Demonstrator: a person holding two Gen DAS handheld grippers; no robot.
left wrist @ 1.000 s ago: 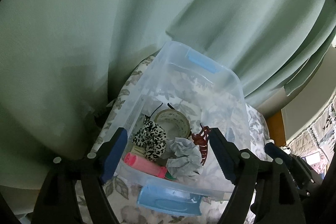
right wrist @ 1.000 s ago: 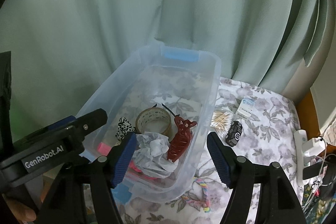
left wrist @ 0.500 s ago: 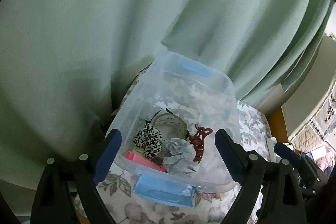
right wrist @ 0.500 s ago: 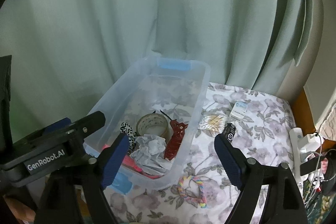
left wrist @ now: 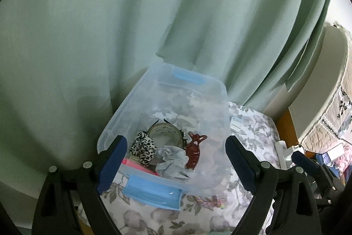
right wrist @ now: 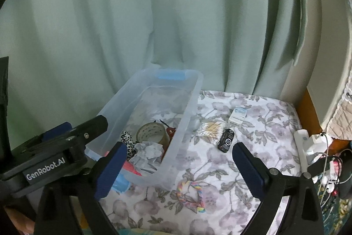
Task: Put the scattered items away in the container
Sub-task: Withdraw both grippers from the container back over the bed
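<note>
Scattered items lay partly inside and partly outside the clear plastic container (right wrist: 187,102), which stood on the flowered bedspread (right wrist: 264,124) against the green curtain (right wrist: 176,14). Inside it, at the near end, were a roll of tape (left wrist: 164,133), a spotted black-and-white scrunchie (left wrist: 143,148), a crumpled sheet of paper (left wrist: 172,159), a dark red hair clip (left wrist: 194,148) and a pink thing (left wrist: 132,163) that was too hidden to name for sure. Blue latches marked both short ends of the container.

On the bedspread, to the right of the container, lay a bag of cotton swabs (right wrist: 211,128), a small black object (right wrist: 226,139) touching the bag's corner, a little white box (right wrist: 238,115) further back, and a rainbow braided loop (right wrist: 191,194) just beside the container's near corner.

The left gripper (left wrist: 176,165) hung above the near end of the container with its jaws spread wide and nothing between the pads; they had just been opening. The right gripper (right wrist: 179,170) also stood wide apart and empty, its jaws having just been opening, over the container's near right corner and the bedspread. A white power strip (right wrist: 308,147) lay at the bed's right edge.
</note>
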